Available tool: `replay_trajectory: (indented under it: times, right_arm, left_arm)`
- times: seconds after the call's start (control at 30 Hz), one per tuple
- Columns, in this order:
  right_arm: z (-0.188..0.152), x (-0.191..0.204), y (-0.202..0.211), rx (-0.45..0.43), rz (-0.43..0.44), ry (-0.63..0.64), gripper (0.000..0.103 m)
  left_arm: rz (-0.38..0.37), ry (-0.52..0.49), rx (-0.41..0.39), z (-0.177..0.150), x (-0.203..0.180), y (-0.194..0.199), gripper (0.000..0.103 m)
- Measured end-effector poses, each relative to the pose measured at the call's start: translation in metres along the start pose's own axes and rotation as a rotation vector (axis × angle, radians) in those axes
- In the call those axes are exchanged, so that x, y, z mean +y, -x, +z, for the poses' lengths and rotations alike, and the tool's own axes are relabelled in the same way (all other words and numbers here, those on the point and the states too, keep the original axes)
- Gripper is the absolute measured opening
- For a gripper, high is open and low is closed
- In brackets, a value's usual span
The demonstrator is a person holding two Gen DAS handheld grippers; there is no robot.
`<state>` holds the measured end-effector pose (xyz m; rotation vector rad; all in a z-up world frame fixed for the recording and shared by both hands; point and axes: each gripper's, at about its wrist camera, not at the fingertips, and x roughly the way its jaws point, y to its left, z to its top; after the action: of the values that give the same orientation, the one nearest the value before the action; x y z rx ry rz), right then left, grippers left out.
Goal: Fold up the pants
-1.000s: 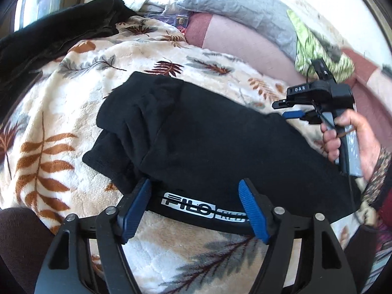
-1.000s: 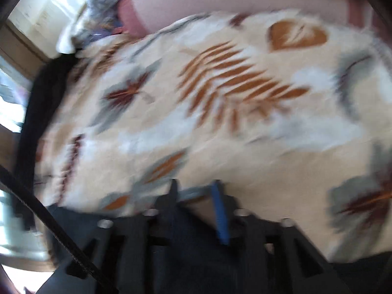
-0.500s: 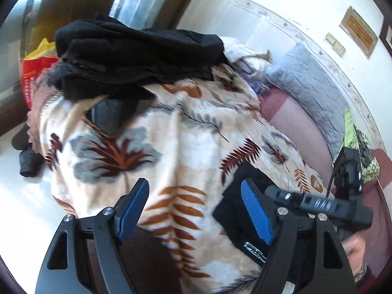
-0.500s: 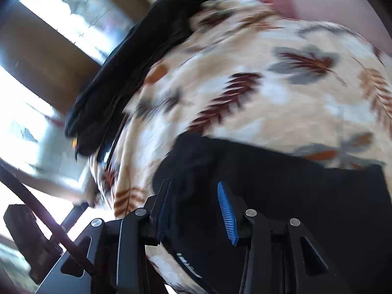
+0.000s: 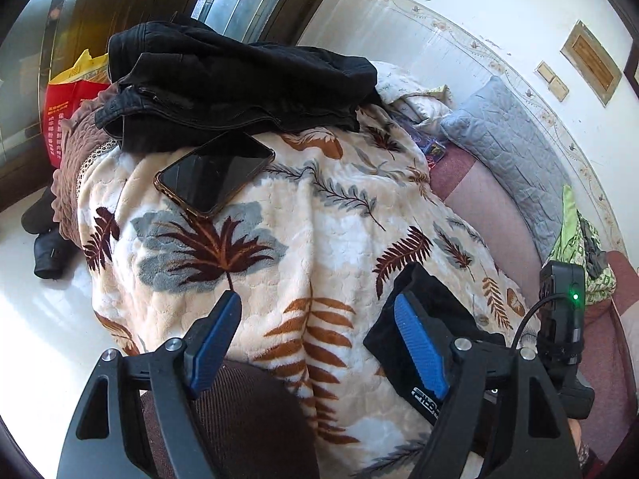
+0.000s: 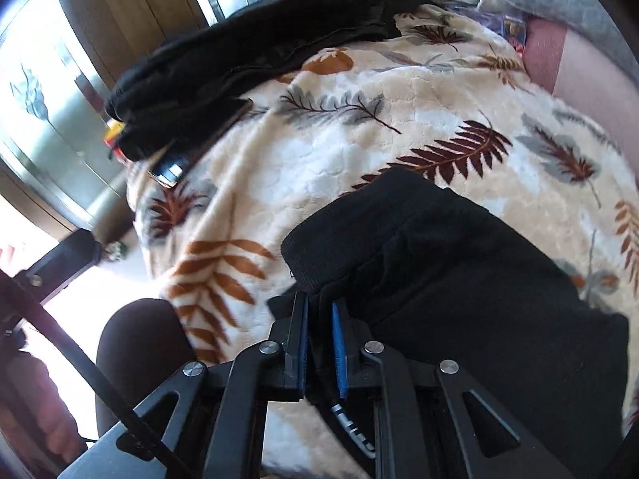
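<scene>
Closing on the black pants (image 6: 459, 279) at their seven o'clock edge, the right gripper (image 6: 319, 343) is pinching cloth; grip deep. The left gripper (image 5: 319, 347) is hanging spread, empty.

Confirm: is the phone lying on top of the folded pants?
No: the phone lies on the blanket, its far end tucked under a dark clothes pile, well apart from the pants.

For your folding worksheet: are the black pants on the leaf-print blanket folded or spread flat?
Folded. The black pants lie as a compact, layered bundle with a rounded doubled edge on the blanket, not stretched out at full length.
</scene>
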<state>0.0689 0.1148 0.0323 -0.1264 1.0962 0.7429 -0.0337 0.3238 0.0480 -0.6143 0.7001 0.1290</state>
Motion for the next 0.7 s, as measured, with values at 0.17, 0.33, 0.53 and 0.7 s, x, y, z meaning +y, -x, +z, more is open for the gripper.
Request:
replay_trajectory:
  times: [0.17,0.33,0.53,0.7]
  right_arm:
    - [-0.005,0.0,-0.019,0.059,0.078,-0.045,0.025]
    - [-0.012,-0.002,-0.018,0.044,0.162,-0.09,0.057]
    - [-0.019,-0.023,0.027,-0.089,0.145,-0.126,0.057]
    - [-0.036,-0.133,0.042,-0.14,-0.053,-0.365,0.06]
  left_arm:
    - [0.0,-0.018,0.015,-0.003,-0.005,0.002,0.078]
    - [0.02,-0.042,0.005,-0.004,-0.009,0.014,0.078]
    - [0.036,-0.074,0.011,-0.009,-0.018,0.023,0.078]
    - [0.015,-0.129,0.03,-0.018,-0.038,0.029,0.078]
